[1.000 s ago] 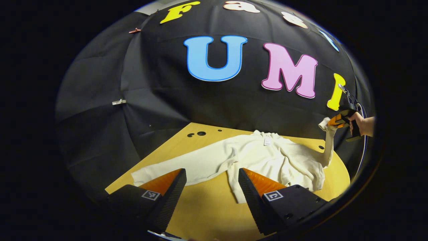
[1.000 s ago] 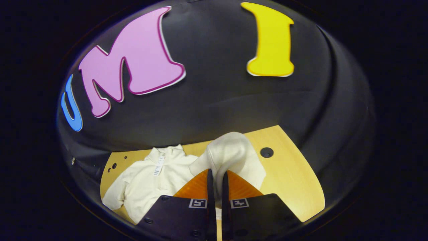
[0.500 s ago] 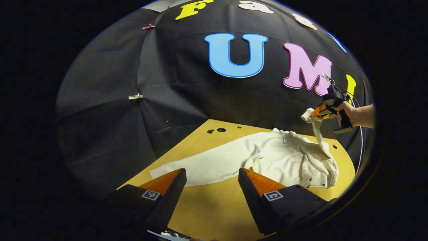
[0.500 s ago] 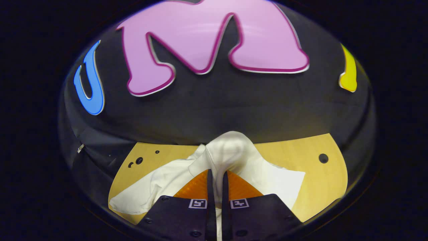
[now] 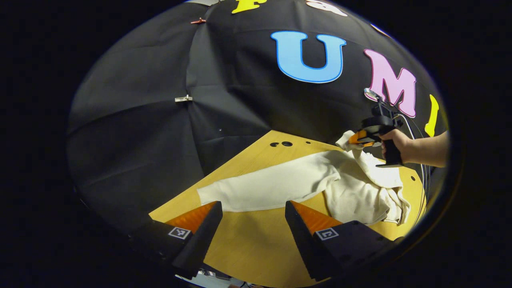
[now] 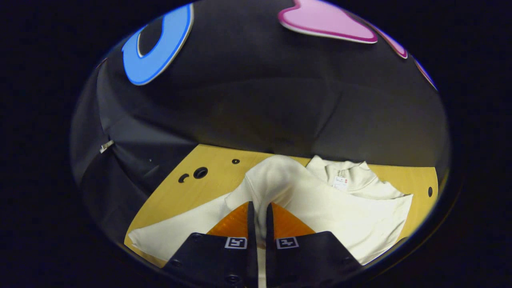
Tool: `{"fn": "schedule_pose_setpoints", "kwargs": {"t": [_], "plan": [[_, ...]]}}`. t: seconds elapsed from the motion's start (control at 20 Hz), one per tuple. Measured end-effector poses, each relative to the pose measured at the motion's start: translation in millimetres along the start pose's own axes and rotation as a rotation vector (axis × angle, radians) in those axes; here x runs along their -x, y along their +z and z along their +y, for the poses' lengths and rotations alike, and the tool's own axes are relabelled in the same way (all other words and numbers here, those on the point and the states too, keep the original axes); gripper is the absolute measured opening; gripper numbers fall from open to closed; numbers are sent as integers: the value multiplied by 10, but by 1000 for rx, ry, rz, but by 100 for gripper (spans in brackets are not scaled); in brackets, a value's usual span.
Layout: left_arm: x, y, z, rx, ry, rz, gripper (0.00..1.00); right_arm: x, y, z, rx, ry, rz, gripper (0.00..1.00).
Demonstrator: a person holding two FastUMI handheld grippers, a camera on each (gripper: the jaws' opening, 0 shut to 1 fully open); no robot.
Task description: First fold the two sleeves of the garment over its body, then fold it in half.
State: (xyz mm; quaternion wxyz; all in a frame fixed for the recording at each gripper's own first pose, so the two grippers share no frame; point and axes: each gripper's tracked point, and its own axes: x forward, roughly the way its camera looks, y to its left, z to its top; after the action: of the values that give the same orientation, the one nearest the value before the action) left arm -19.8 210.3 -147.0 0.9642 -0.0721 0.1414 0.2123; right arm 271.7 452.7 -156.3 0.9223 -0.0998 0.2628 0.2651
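A cream long-sleeved garment [image 5: 352, 192] lies on the wooden table [image 5: 248, 244]. Its one sleeve [image 5: 264, 190] stretches flat toward the table's near left corner. My left gripper [image 5: 253, 222] hovers open over bare wood just in front of that sleeve, holding nothing. The other sleeve's cuff [image 5: 345, 141] is pinched in my right gripper [image 5: 354, 140], held by a hand [image 5: 394, 144] above the garment's body. In the right gripper view, my right gripper [image 6: 257, 212] is shut on that sleeve [image 6: 272, 180], with the collar and its tag [image 6: 340, 182] to the right and the flat sleeve [image 6: 172, 236] at lower left.
Small round holes [image 5: 282, 144] mark the table's far corner, and one hole [image 6: 429, 192] sits near its right edge. Black cloth walls [image 5: 160, 120] close off the table at the back and left. A cable [image 5: 418, 160] hangs from the right gripper.
My right gripper has carried the sleeve's cuff leftward, from beyond the garment's right side to above its body. The left gripper has stayed open and drifted slightly.
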Motion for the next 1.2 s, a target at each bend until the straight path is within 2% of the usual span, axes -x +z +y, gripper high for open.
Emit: {"fn": "schedule_pose_setpoints", "kwargs": {"t": [0.05, 0.1, 0.15, 0.2, 0.3, 0.35, 0.55, 0.75, 1.0, 1.2], "plan": [[0, -2, 18, 1, 8, 0, 97, -108, -107, 127, -3, 12, 15, 25], [11, 4, 1, 9, 6, 1, 97, -132, -211, 222, -9, 19, 33, 20], [15, 0, -6, 18, 6, 2, 97, -131, -290, 297, -20, 37, 47, 48], [11, 12, -8, 25, 4, 3, 97, -88, -339, 360, -27, 53, 44, 50], [7, 68, 11, 23, 3, -9, 97, 47, -391, 309, -28, 54, 25, 81], [-17, 88, 36, 15, 6, -17, 97, 151, -429, 246, -30, 44, 26, 100], [-209, 152, 221, 19, 36, -28, 97, 522, -386, -272, -59, -16, 12, 99], [-497, 66, 653, 34, 143, -17, 97, 1042, -202, -1023, -81, -121, -55, 99], [-957, -185, 1016, 92, 209, 54, 98, 1942, -103, -2031, -66, -272, -135, 99], [-1323, -426, 1107, 112, 233, 123, 98, 2709, -271, -2549, -74, -324, -161, 99]]}}
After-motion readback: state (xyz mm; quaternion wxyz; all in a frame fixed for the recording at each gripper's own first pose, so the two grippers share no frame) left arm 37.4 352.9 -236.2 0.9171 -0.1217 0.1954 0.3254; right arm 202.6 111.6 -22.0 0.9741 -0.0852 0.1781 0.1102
